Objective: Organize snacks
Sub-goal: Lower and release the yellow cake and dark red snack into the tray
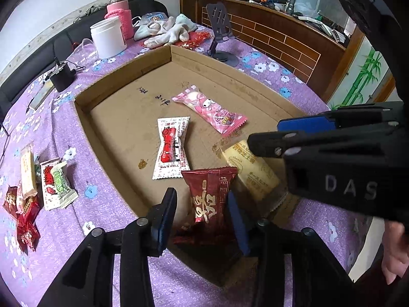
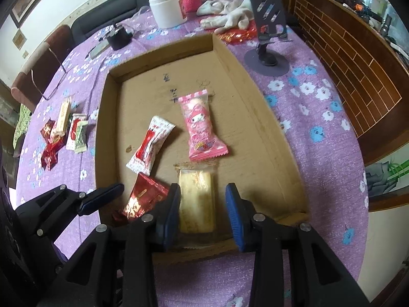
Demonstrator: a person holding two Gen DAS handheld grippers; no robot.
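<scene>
In the left wrist view, inside the cardboard tray [image 1: 84, 107], left gripper [image 1: 202, 220] spread wide around a dark red snack packet [image 1: 209, 197], pads clear of it, in the right wrist view, right gripper [image 2: 203, 212] parted, straddling a yellow cake packet [image 2: 196, 202] near the tray's front wall, untouched, pink packet [image 2: 202, 125] beyond.

Four snacks lie in the box [image 2: 255, 107]: one pink [image 2: 203, 125], one white [image 2: 150, 144], one red [image 2: 143, 199], one yellow [image 2: 196, 202].

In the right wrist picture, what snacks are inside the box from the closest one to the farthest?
Yellow cake snack between the right gripper fingers → dark red packet → white-and-red packet → pink bunny packet.
</scene>
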